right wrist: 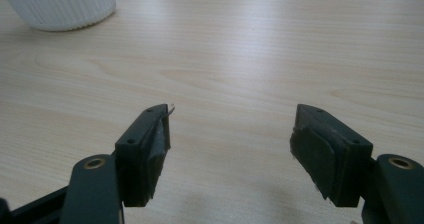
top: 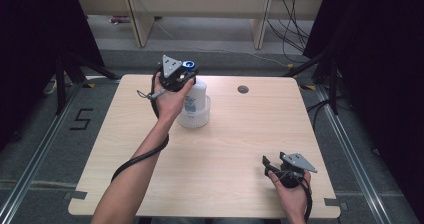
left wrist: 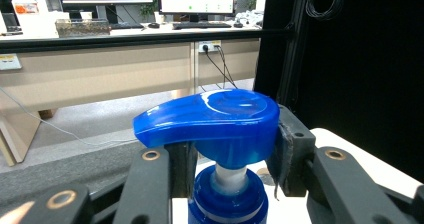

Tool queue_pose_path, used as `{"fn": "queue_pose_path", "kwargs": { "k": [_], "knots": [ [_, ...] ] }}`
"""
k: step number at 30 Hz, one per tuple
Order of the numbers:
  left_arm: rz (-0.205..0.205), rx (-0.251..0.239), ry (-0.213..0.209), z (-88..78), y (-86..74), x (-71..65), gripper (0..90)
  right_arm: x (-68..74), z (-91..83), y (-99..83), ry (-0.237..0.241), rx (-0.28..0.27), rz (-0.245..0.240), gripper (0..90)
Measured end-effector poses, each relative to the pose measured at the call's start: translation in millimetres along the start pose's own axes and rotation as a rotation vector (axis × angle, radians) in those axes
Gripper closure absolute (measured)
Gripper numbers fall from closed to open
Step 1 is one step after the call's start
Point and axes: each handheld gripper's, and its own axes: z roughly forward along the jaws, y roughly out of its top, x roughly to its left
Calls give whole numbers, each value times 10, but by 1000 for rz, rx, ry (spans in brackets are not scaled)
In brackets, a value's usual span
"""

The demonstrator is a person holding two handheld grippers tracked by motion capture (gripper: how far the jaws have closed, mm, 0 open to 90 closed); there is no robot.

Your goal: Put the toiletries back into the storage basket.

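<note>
A white bottle [top: 199, 91] with a blue pump head [top: 188, 64] stands upright in a white ribbed cup [top: 196, 116] at the back of the wooden table [top: 240, 139], left of centre. My left gripper [top: 185, 73] reaches it from the near side. In the left gripper view the pump head [left wrist: 220, 119] sits between the jaws with a pad pressed on each side, spout pointing left, above the blue collar [left wrist: 227, 204]. My right gripper [top: 274, 160] rests low near the front right corner. Its jaws stand wide apart [right wrist: 232, 134] over bare wood, and the ribbed cup [right wrist: 60, 4] lies far off.
A small round hole [top: 243, 89] sits in the tabletop right of the bottle. Beyond the table's far edge are pale desk legs [top: 137, 19] and loose cables [top: 295, 29] on the floor. Black curtains flank both sides.
</note>
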Motion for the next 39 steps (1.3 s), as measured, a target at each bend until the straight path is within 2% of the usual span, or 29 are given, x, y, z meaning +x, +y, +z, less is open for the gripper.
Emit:
{"fn": "queue_pose_path", "kwargs": {
  "k": [1, 2, 4, 5, 6, 9, 11, 13, 15, 16, 18, 20, 22, 24, 26, 29, 30, 32, 33, 39],
  "knots": [
    [6, -1, -2, -6, -3, 3, 584, -2, -23, 7, -7, 23, -10, 322],
    [15, 3, -1, -14, -5, 3, 579, -38, -21, 15, -17, 12, -65, 322],
    [23, 4, -1, -15, -7, -2, 567, -41, -21, 15, -16, 9, -73, 322],
    [24, 3, -4, -12, -8, -6, 549, 0, -18, 7, -4, 19, -19, 322],
    [28, 9, -7, -11, -5, -13, 515, -24, -9, 10, -5, 4, -54, 321],
    [35, 19, -14, -11, -7, -33, 464, -28, -16, 11, -11, 10, -59, 320],
    [50, 22, -7, -11, -34, -37, 431, -27, -3, 6, -4, -4, -48, 319],
    [38, 27, -4, -15, -71, -40, 360, 6, -17, 1, -1, 11, -2, 318],
    [38, 25, -1, -20, -80, -37, 319, 6, -23, 3, 0, 18, -1, 318],
    [53, 14, 6, -26, -85, -26, 296, 6, -22, 3, 0, 17, -1, 317],
    [40, 14, -6, -47, -93, -23, 273, 6, -22, 2, 1, 15, -1, 316],
    [69, 14, -4, -78, -92, -1, 249, 6, -22, 2, 0, 16, 0, 315],
    [73, 17, -3, -100, -101, -3, 242, 6, -18, 1, -1, 9, 1, 316],
    [101, 17, 2, -168, -104, 20, 241, 6, -22, 3, -1, 17, -3, 315],
    [98, 19, -2, -195, -106, 28, 239, 6, -22, 3, -1, 17, -4, 315],
    [66, 23, -20, -299, -116, 52, 240, 7, -23, 2, -3, 17, -5, 315],
    [69, 20, -18, -323, -117, 68, 240, -14, -16, 4, 1, 7, -30, 314],
    [60, 20, -23, -346, -122, 77, 242, -14, -16, 4, 2, 7, -30, 314],
    [38, 23, -33, -395, -139, 79, 243, -13, -16, 4, 1, 8, -31, 314],
    [40, 22, -46, -521, -182, 91, 244, -19, -12, 2, -4, 5, -40, 314]
  ]
}}
